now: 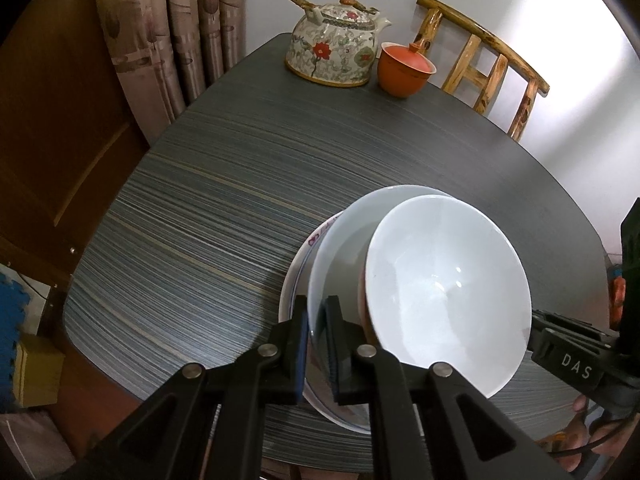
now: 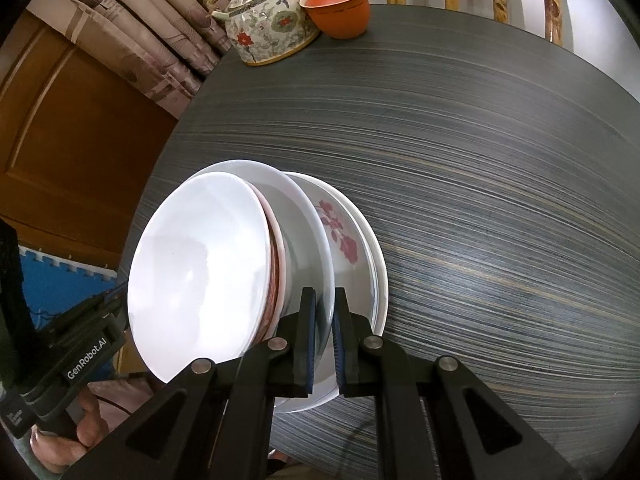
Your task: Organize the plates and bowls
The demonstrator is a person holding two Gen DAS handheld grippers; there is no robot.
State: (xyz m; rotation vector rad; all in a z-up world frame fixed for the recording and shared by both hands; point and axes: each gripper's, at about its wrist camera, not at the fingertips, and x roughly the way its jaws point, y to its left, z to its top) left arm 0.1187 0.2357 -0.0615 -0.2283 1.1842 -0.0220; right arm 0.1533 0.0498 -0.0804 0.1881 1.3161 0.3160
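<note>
A stack of dishes stands near the front edge of the dark striped table [image 1: 200, 220]. On top sits a white bowl [image 1: 444, 280] [image 2: 200, 272] with a reddish outer wall. It rests inside a wide white deep plate [image 1: 352, 232] [image 2: 300, 216]. Under that lies a plate with a pink flower print [image 2: 340, 236], whose rim shows in the left wrist view [image 1: 314, 240]. My left gripper [image 1: 317, 304] is shut on the deep plate's left rim. My right gripper [image 2: 324, 294] is shut on its opposite rim. Each gripper's body appears in the other's view [image 1: 568, 364] [image 2: 80, 360].
At the table's far end stand a flowered teapot [image 1: 332, 52] [image 2: 268, 20] and an orange lidded cup [image 1: 404, 68] [image 2: 340, 8]. A wooden chair [image 1: 488, 64] is behind them. A curtain [image 1: 168, 32] and a wooden door [image 1: 60, 120] are to the left, with a blue foam mat [image 2: 60, 276] on the floor.
</note>
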